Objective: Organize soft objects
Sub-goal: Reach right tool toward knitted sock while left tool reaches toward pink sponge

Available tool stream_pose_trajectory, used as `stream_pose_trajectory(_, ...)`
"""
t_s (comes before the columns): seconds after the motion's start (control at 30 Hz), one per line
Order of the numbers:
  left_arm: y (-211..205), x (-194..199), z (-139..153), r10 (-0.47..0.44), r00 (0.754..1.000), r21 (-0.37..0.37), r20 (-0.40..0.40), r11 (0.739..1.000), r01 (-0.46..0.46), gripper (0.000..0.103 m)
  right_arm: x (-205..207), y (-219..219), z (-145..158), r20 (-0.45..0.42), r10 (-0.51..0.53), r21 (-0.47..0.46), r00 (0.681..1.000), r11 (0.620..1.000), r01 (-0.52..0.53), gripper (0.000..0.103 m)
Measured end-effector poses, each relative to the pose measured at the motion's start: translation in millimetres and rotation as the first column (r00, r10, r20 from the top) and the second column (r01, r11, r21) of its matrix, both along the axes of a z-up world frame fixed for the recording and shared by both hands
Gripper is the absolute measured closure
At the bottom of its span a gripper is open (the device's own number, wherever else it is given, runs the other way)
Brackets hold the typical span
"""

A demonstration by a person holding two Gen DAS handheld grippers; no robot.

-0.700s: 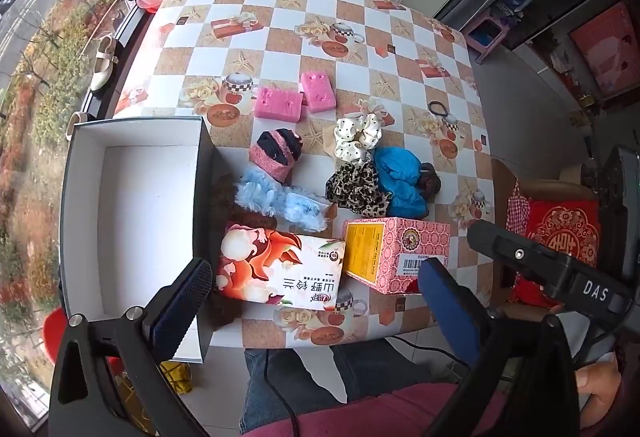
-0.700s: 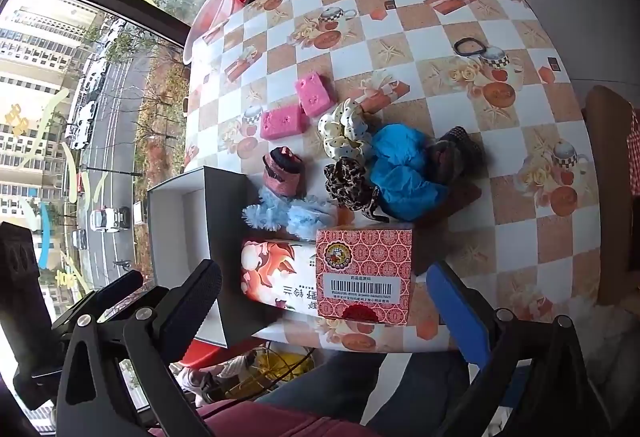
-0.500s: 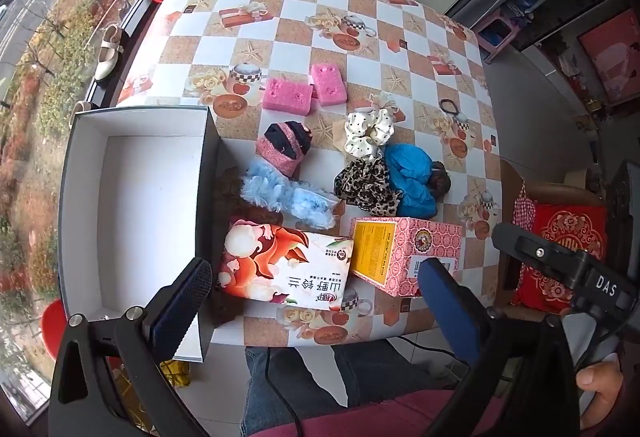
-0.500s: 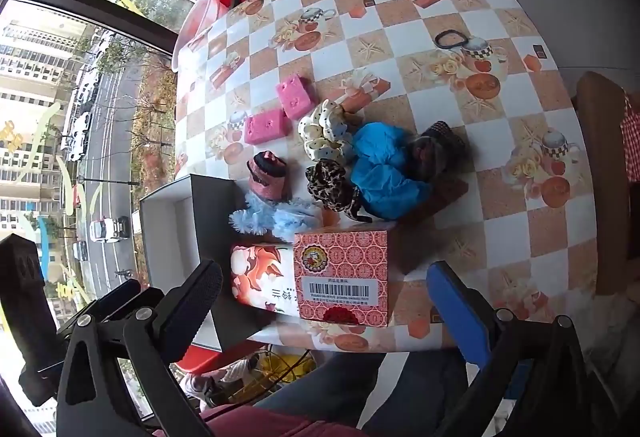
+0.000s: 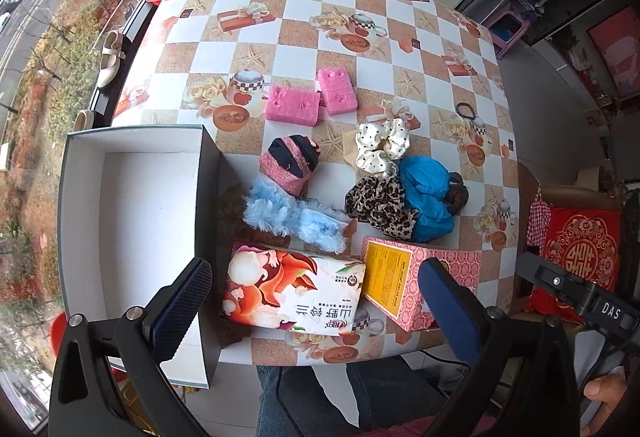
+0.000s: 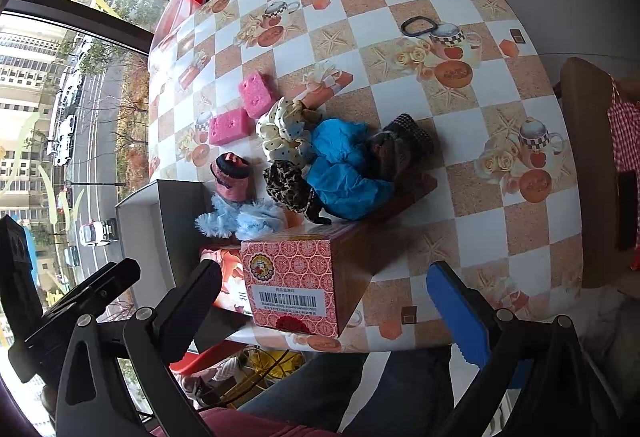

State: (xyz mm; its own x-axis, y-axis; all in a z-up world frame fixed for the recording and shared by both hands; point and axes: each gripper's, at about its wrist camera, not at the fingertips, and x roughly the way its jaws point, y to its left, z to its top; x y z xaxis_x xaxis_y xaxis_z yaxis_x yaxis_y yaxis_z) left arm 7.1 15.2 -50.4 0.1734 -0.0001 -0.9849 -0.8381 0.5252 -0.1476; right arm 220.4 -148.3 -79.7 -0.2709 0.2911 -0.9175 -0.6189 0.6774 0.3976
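Both tools — left tool [image 5: 316, 297], right tool [image 6: 320, 301] — hang released above the pink patterned cardboard box [image 6: 296, 285]; the fluffy light-blue sock [image 5: 292, 215] lies just beyond it.

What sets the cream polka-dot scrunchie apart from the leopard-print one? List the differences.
1. The cream polka-dot scrunchie is pale with small dark dots; the leopard-print scrunchie is brown and black blotched.
2. The cream one lies farther up the table, nearer the pink sponges; the leopard one lies nearer the red patterned box.

Shared: both are ruffled fabric rings lying on the table, each touching the blue cloth.
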Motion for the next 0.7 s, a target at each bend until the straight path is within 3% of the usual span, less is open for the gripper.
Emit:
stream_pose_trajectory(0.37,46.9,25.3,-24.3,-0.001,0.999,0.063,-0.050,0.998,0.004,0.000,38.3,-1.7,-26.7,0.008,-0.040,-0.062,0.999,0.997,0.040,0.000)
stream_pose_trajectory(0.7,78.6,48.7,-61.4,0.005,0.995,0.074,-0.099,0.997,0.002,0.000,64.8,11.6,-84.6,-0.025,-0.053,-0.165,0.998,0.985,0.048,0.000)
